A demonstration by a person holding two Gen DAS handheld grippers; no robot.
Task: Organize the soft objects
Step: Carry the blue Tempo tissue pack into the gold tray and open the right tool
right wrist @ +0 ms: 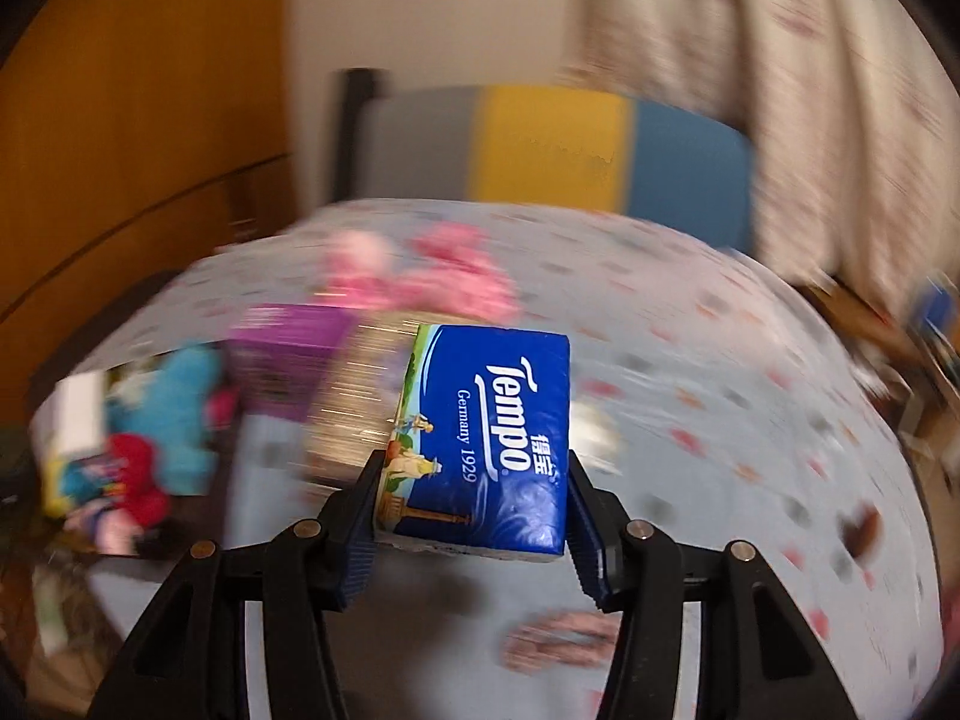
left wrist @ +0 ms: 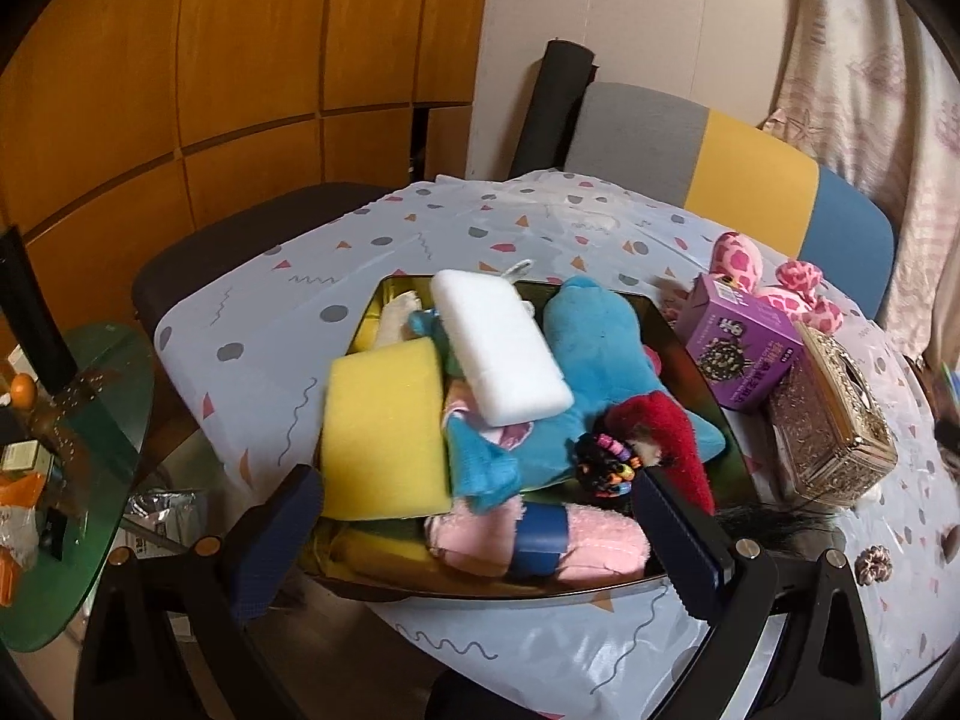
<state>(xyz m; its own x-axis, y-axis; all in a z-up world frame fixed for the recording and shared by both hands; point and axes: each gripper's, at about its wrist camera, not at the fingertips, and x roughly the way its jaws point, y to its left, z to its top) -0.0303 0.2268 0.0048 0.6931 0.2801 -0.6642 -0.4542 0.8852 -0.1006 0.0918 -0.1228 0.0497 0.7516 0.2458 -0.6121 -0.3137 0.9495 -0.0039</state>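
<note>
A dark tray (left wrist: 690, 354) holds a pile of soft things: a yellow sponge (left wrist: 384, 426), a white foam block (left wrist: 498, 348), a blue plush (left wrist: 594, 360), a red plush (left wrist: 666, 426), a pink roll with a blue band (left wrist: 540, 534) and a beaded band (left wrist: 606, 468). My left gripper (left wrist: 474, 516) is open and empty, just above the tray's near edge. My right gripper (right wrist: 471, 510) is shut on a blue Tempo tissue pack (right wrist: 486, 432), held above the table. The tray shows blurred at the left of the right wrist view (right wrist: 120, 444).
A purple box (left wrist: 738, 342), an ornate gold tissue box (left wrist: 828, 426) and a pink spotted plush (left wrist: 774, 276) stand right of the tray. A small scrunchie (left wrist: 873, 564) lies near the right. A chair (left wrist: 768, 174) stands behind; a green glass side table (left wrist: 72, 468) is at the left.
</note>
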